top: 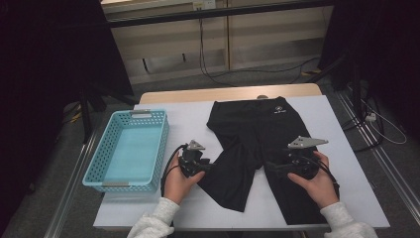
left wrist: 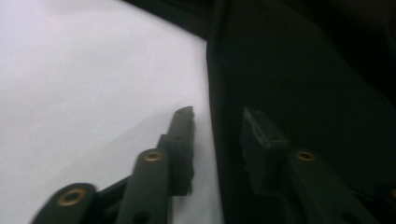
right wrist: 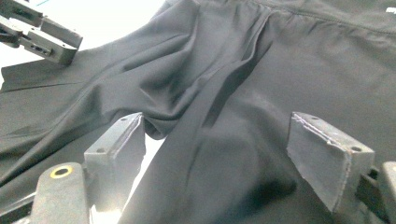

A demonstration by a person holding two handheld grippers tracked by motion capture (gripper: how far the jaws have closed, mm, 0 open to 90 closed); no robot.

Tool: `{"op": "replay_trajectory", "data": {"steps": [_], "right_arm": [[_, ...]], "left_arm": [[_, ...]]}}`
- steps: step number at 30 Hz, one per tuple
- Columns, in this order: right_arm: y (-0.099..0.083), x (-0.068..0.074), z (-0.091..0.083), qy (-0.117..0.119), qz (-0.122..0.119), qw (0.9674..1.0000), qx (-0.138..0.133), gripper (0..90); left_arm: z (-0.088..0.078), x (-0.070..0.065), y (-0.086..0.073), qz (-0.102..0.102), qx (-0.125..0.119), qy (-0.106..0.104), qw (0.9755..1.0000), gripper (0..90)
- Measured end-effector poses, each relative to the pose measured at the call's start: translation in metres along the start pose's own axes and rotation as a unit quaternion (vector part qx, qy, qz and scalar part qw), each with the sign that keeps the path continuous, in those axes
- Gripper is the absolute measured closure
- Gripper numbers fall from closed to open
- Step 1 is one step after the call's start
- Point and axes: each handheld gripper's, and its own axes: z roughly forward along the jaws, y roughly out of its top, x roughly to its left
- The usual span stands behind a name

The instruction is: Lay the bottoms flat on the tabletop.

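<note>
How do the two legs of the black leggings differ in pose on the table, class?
The left leg slants away from the right leg, which lies nearly straight toward the person. The left leg ends short of the table edge; the right leg reaches almost to it. Both are black and lie flat.

Dim room w/ dark edges, table lit from above; left gripper view blurry.

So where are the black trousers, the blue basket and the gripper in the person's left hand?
black trousers [top: 267, 126]: high view, on the seat below the waistband.
blue basket [top: 159, 144]: high view, on its right-hand wall.
left gripper [left wrist: 217, 123]: left gripper view, midway between its tips, which straddle the trouser edge.
</note>
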Motion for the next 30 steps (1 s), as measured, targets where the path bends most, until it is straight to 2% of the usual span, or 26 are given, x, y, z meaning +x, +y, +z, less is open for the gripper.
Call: {"op": "replay_trajectory", "data": {"steps": [2, 4, 8, 13, 16, 21, 25, 30], "right_arm": [[0.0, 0.001, 0.002, 0.003, -0.002, 1.0, 0.003, 19.9], [0.001, 0.002, 0.003, 0.006, -0.006, 1.0, 0.004, 19.9], [0.002, 0.003, 0.005, 0.013, -0.009, 0.9999, 0.003, 19.9], [0.002, 0.005, 0.007, 0.018, -0.011, 0.9997, 0.011, 19.5], [0.002, 0.005, 0.008, 0.018, -0.012, 0.9997, 0.014, 19.3], [0.002, 0.005, 0.007, 0.02, -0.01, 0.9997, 0.011, 19.3], [0.003, 0.006, 0.007, 0.022, -0.013, 0.9996, 0.01, 19.3], [0.006, 0.012, 0.007, 0.027, -0.02, 0.9994, 0.006, 19.3]], "left_arm": [[-0.001, -0.001, 0.0, -0.007, 0.007, -0.008, 0.9999, 72.5], [0.0, -0.005, 0.001, 0.002, 0.011, -0.007, 0.9999, 73.6], [0.001, -0.008, 0.0, 0.002, 0.012, -0.013, 0.9998, 77.8], [0.001, -0.009, 0.0, -0.011, 0.017, -0.023, 0.9995, 86.9], [0.0, -0.011, 0.001, -0.009, 0.018, -0.019, 0.9996, 89.3], [-0.018, -0.007, 0.007, -0.029, -0.01, -0.03, 0.9991, 89.8], [-0.027, -0.004, 0.009, -0.039, -0.026, -0.028, 0.9985, 89.9], [-0.027, -0.004, 0.007, -0.044, -0.021, -0.033, 0.9983, 89.9]]}}
